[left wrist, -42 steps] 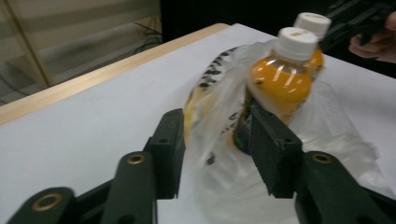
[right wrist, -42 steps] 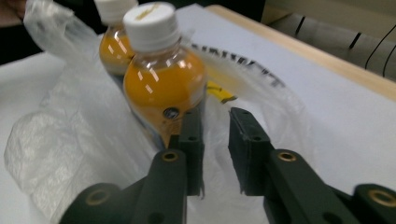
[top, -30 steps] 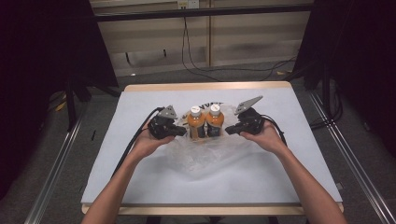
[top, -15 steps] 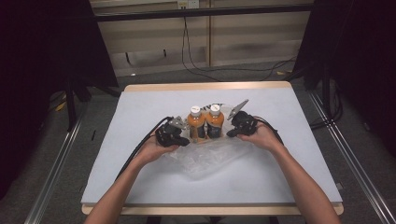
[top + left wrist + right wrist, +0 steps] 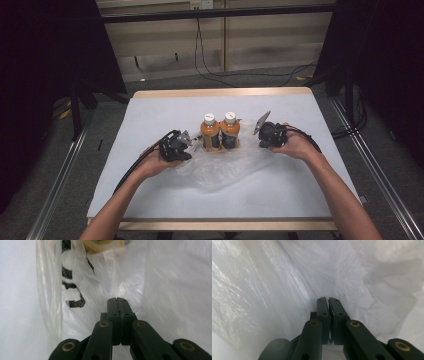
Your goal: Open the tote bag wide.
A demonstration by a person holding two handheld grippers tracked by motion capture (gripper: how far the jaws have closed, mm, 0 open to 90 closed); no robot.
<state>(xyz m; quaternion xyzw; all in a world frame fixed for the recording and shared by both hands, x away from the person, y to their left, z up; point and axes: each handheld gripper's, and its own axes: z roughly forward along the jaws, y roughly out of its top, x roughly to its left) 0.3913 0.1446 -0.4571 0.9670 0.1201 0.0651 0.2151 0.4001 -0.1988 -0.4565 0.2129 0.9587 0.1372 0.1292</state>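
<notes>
From above, two bottles [image 5: 220, 131] stand upright on a clear bag [image 5: 227, 165], between both grippers. The left gripper [image 5: 116, 301] pinches bag film; the right gripper [image 5: 328, 301] likewise. Uneven pulling could topple the bottles.

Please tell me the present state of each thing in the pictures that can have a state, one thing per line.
Left gripper: shut on the plastic bag.
Right gripper: shut on the plastic bag.
Plastic bag: crumpled, lying on the table.
Two bottles: upright, side by side, caps on.
</notes>
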